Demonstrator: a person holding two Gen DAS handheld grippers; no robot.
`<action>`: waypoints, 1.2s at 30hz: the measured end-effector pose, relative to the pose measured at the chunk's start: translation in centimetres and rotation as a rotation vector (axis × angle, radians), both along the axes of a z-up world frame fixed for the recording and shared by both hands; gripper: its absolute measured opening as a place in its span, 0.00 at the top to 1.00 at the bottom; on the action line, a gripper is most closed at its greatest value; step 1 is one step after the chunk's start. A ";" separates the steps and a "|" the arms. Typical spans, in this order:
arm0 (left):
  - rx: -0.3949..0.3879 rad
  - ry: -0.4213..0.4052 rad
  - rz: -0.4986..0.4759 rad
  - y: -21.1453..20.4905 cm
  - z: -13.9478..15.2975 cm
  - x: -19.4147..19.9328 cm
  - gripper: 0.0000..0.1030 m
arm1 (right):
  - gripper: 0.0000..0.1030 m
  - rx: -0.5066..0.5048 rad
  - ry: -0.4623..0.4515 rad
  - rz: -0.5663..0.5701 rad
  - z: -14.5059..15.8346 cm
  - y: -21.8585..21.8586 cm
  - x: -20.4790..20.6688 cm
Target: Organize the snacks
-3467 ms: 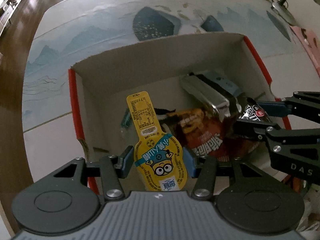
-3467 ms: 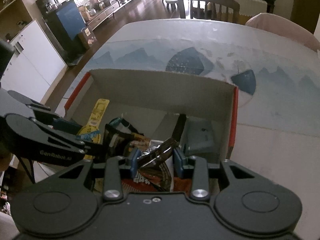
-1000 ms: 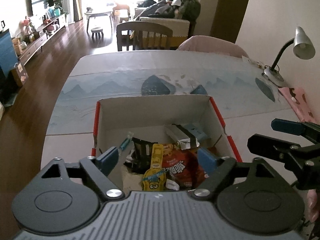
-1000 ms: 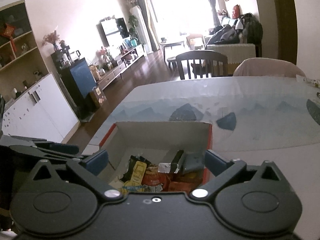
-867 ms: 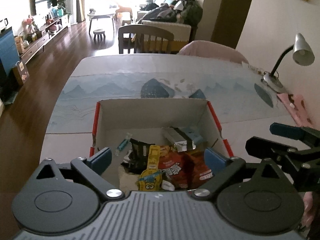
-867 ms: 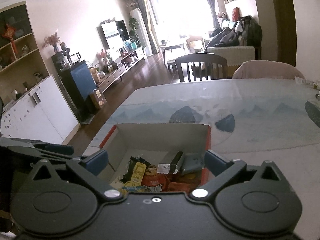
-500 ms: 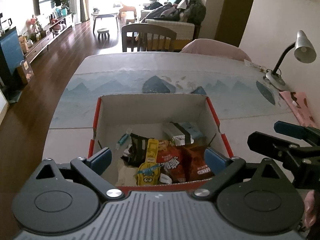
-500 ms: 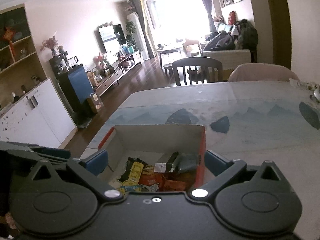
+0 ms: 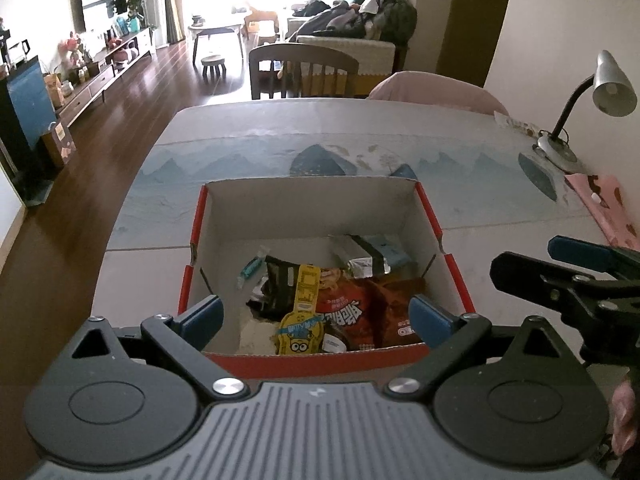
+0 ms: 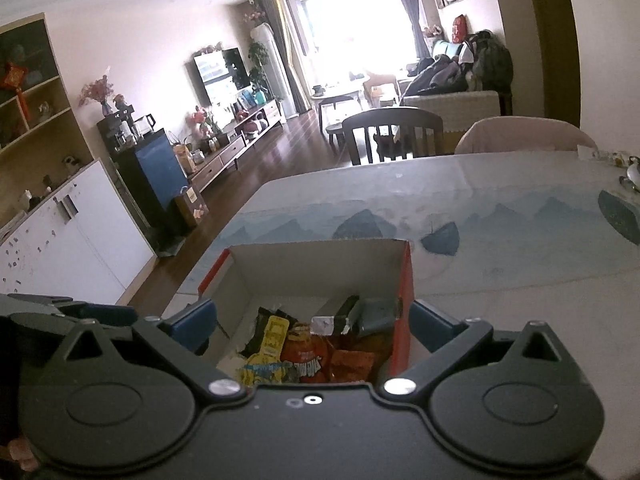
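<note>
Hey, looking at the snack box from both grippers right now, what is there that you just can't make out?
- Left wrist view: the near floor of the box is hidden by its red front wall.
- Left wrist view: whatever lies under the yellow Minions pouch and the red chip bag is covered.
- Right wrist view: the near snacks are cut off by the right gripper body.
- Both views: package print is too small to read.
- Left gripper: open, empty.

Premises are a private home, open-plan living and dining room. Evidence: dining table with chairs, sofa, television, wooden floor.
</note>
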State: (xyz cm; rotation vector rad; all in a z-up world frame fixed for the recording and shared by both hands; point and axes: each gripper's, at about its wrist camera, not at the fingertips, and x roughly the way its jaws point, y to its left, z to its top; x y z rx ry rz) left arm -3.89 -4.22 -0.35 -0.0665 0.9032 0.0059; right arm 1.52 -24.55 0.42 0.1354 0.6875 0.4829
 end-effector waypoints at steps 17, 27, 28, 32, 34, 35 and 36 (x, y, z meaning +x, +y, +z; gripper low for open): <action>0.010 0.000 0.011 -0.5 -0.3 0.1 0.03 | 0.00 -0.002 0.007 -0.003 -0.2 -0.2 0.1; 0.009 0.010 0.012 -0.6 -0.5 0.5 0.03 | 0.00 -0.001 0.008 -0.003 -0.2 -0.3 0.2; 0.007 0.010 0.012 -0.6 -0.5 0.5 0.03 | 0.00 0.000 0.010 -0.006 -0.3 -0.4 0.3; 0.006 0.015 0.015 -0.4 -0.8 0.8 0.03 | 0.00 0.003 0.016 -0.018 -0.5 -0.6 0.5; 0.005 0.017 0.019 -0.3 -0.9 1.0 0.03 | 0.00 0.005 0.018 -0.023 -0.6 -0.8 0.7; 0.003 0.020 0.017 -0.3 -0.9 1.1 0.03 | 0.00 0.005 0.019 -0.024 -0.7 -0.8 0.8; 0.001 0.024 0.015 -0.2 -1.0 1.3 0.03 | 0.00 0.005 0.021 -0.026 -0.7 -0.8 0.8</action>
